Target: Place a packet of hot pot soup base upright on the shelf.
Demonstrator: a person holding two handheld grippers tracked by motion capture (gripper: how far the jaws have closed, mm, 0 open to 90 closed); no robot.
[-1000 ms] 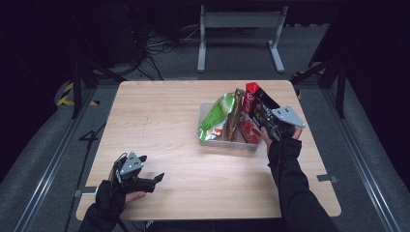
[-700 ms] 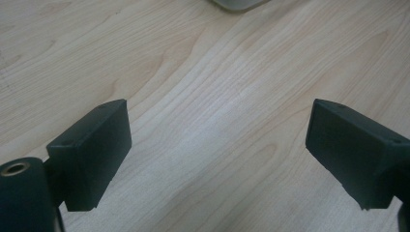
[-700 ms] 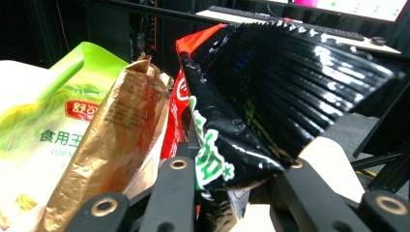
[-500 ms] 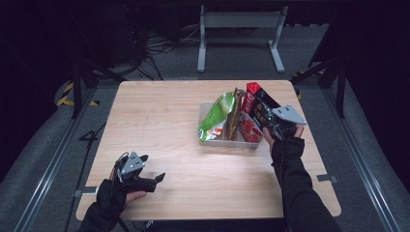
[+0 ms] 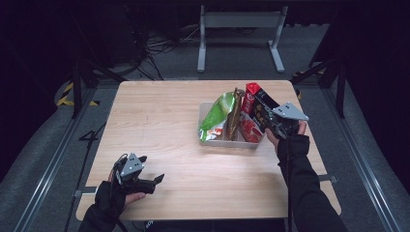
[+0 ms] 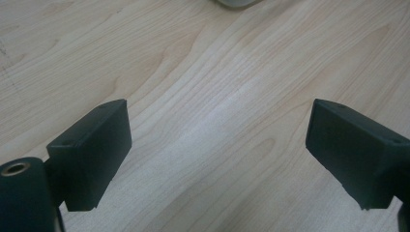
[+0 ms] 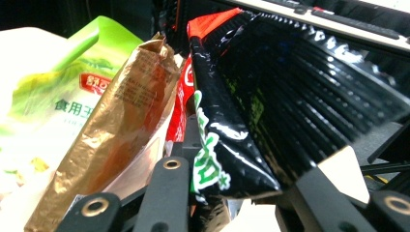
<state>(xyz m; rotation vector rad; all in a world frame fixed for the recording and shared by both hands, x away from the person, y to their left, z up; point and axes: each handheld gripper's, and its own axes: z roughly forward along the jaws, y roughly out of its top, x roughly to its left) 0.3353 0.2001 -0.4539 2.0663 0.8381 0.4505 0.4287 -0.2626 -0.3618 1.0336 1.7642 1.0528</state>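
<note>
A grey tray (image 5: 227, 143) at the table's right holds upright snack bags: a green one (image 5: 217, 115), a gold one (image 5: 237, 112) and a red one (image 5: 250, 92). A black bag (image 5: 261, 108) leans at the tray's right end, and my right gripper (image 5: 269, 126) is shut on it. The right gripper view has this black bag (image 7: 270, 96) between the jaws of the right gripper (image 7: 237, 175), which have just been opening a little while both jaws still touch it. My left gripper (image 5: 157, 179) rests open near the front left corner, with bare wood between the jaws of the left gripper (image 6: 217, 145).
The wooden table (image 5: 159, 116) is bare on its left half and along the front. A metal stand (image 5: 239, 29) and cables lie on the dark floor beyond the far edge. Rails run along both sides of the table.
</note>
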